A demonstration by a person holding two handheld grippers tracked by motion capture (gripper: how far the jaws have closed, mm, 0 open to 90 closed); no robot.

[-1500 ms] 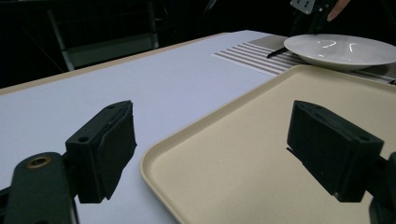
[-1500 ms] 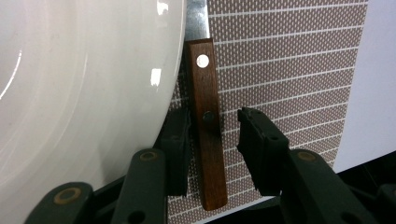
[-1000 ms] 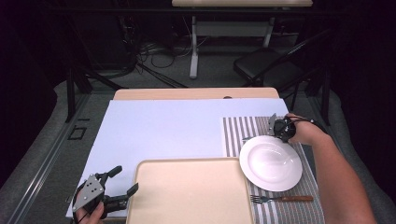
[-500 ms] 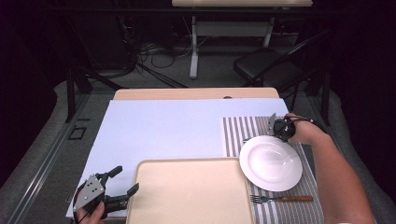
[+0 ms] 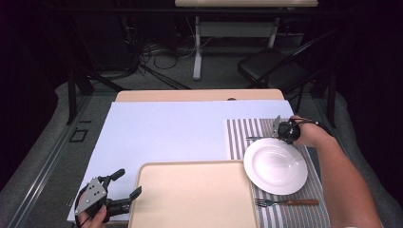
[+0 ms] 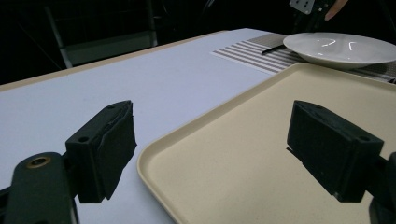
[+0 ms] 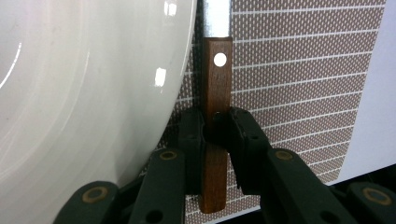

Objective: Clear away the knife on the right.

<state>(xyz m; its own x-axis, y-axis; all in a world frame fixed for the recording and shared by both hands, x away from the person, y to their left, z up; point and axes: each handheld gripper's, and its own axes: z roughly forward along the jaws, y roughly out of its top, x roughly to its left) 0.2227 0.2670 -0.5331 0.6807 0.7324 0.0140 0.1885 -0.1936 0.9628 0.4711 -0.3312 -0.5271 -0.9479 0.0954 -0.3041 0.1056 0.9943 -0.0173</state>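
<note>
Right tool laying a wooden-handled knife at the white plate's far side.

The right tool (image 7: 215, 135) is clamping the brown wooden handle of a steel-bladed knife (image 7: 216, 93), holding it low over the brown-and-white striped placemat (image 7: 299, 84), just beside the round white ceramic plate (image 5: 275, 165) at its 12 o'clock, probably setting cutlery around it as the wooden-handled fork (image 5: 285, 202) at 6 o'clock suggests. The left tool (image 5: 124, 186), jaws standing wide apart and gripping nothing, is straddling the near left corner of the cream plastic tray (image 6: 261, 154) on the desk (image 5: 180, 128), likely readying to steady it.
</note>
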